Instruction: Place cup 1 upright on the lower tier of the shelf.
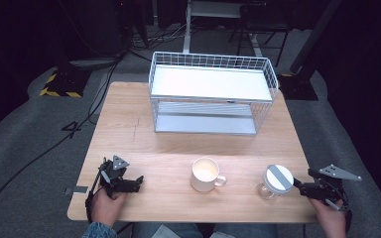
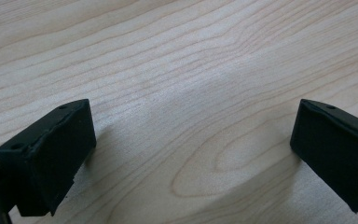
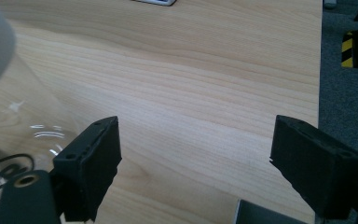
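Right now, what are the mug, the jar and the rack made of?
Mug: looks like glazed ceramic, cream, opaque with a soft sheen.
Jar: clear glass or plastic, see-through with bright glints; matte white lid.
Rack: white-coated metal wire mesh, likely; shelf panels smooth and white.

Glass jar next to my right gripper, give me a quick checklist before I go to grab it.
1. Right gripper open, nothing between its fingers: ok.
2. Glass jar upright with lid on: ok.
3. Jar lined up between the fingers: not ok, it sits off to one side in the right gripper view.
4. Mug stands apart from the jar: ok.
5. Left gripper open over bare table: ok.
6. Lid screwed tight: cannot tell.
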Demonstrator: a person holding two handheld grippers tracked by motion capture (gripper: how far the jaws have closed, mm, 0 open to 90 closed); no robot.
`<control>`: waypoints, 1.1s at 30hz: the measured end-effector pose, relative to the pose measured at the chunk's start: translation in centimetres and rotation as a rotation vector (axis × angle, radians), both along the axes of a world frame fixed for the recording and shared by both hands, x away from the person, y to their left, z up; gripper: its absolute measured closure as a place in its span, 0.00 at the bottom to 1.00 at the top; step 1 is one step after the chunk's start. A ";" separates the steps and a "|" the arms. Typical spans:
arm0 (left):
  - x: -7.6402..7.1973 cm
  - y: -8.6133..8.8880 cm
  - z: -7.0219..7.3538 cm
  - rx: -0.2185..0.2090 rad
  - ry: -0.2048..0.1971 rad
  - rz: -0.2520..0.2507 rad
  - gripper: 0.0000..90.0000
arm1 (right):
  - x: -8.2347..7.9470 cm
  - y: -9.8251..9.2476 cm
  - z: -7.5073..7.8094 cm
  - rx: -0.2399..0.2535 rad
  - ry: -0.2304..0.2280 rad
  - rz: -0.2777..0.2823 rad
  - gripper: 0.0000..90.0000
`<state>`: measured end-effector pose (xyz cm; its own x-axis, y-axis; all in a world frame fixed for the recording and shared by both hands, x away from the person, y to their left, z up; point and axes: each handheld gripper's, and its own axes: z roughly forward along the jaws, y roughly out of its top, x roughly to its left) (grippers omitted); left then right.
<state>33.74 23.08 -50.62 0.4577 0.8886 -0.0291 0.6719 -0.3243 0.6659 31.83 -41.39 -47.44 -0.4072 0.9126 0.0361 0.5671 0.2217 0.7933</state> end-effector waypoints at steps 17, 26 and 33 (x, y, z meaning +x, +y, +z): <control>0.2 0.0 0.0 -0.001 0.000 -0.001 0.01 | -3.7 0.8 4.5 0.004 -0.003 0.134 0.18; 0.2 0.0 0.0 -0.001 0.000 -0.001 0.01 | -4.6 1.8 5.4 0.001 0.031 0.182 0.17; 0.2 0.0 0.0 -0.001 0.001 -0.001 0.01 | -5.2 3.2 5.4 0.022 0.021 0.251 0.13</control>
<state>33.89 23.06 -50.62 0.4585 0.8882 -0.0301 0.6720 -0.3244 0.6657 26.68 -38.19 -42.02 -0.6198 0.7820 0.0657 0.5131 0.3405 0.7879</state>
